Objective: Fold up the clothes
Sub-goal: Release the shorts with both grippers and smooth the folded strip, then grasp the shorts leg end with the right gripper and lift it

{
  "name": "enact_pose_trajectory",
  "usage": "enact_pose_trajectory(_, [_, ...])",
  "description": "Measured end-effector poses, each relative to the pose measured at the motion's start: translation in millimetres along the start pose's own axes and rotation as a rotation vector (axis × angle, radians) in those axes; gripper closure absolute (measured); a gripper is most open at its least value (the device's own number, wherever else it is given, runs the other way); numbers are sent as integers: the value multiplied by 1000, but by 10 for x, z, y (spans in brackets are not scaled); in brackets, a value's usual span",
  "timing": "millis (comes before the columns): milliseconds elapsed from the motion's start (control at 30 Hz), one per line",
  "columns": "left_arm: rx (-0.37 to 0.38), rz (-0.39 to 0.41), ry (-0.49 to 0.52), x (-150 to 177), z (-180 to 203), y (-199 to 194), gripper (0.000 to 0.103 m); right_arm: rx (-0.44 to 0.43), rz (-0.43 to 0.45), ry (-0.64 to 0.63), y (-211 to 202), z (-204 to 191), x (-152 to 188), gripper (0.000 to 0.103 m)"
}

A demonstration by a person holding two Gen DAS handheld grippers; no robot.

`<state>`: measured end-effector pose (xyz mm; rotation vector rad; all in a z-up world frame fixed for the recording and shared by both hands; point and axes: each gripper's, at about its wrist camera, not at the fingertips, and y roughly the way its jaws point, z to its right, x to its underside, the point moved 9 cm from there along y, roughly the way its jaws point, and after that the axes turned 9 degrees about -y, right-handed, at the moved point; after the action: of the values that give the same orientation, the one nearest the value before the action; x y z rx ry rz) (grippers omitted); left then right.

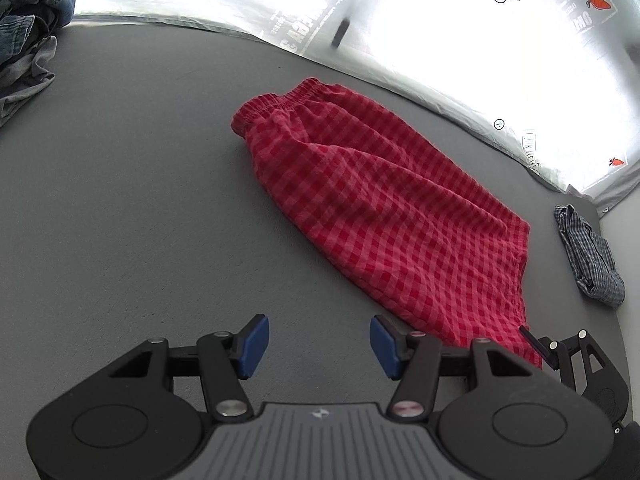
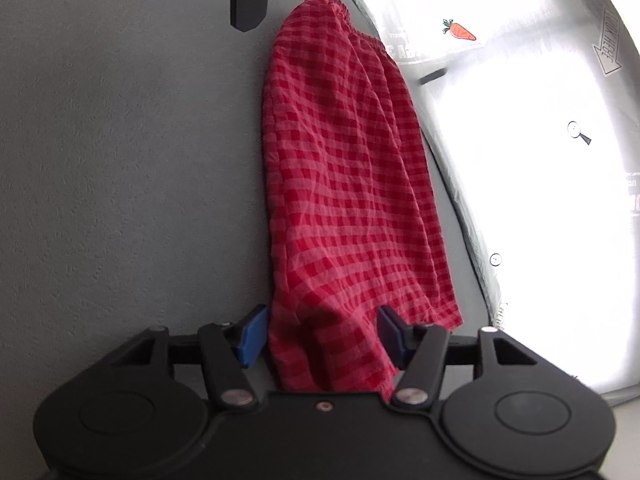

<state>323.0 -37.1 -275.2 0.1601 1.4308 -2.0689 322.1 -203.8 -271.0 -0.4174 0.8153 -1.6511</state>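
Red checked shorts lie folded lengthwise on the grey table, with the elastic waistband at the far end. My left gripper hovers open over bare table just left of the near hem, with nothing between its blue pads. In the right wrist view the shorts stretch away from my right gripper, whose jaws stand wide apart with the near hem lying between the pads, not squeezed. One of the right gripper's fingers shows at the hem in the left wrist view.
A white sheet printed with carrots borders the table's far side. A heap of denim clothes sits at the far left. A folded blue plaid garment lies near the right edge. The left gripper's fingers show at the top of the right wrist view.
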Motion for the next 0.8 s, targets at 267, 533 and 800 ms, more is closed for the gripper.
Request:
enact_pose_trajectory(267, [48,9,31,-98,-28,-55,45,-36,-17,46,-361,-152,377,101])
enact_pose_trajectory(533, [48,-31,-1,-174,-168,109,44,-137,-40,375,-551,-87,712,75])
enact_pose_trajectory(800, [107,-22,89,-475,97,132,45,-251,-10,1420,-631,383,1589,53])
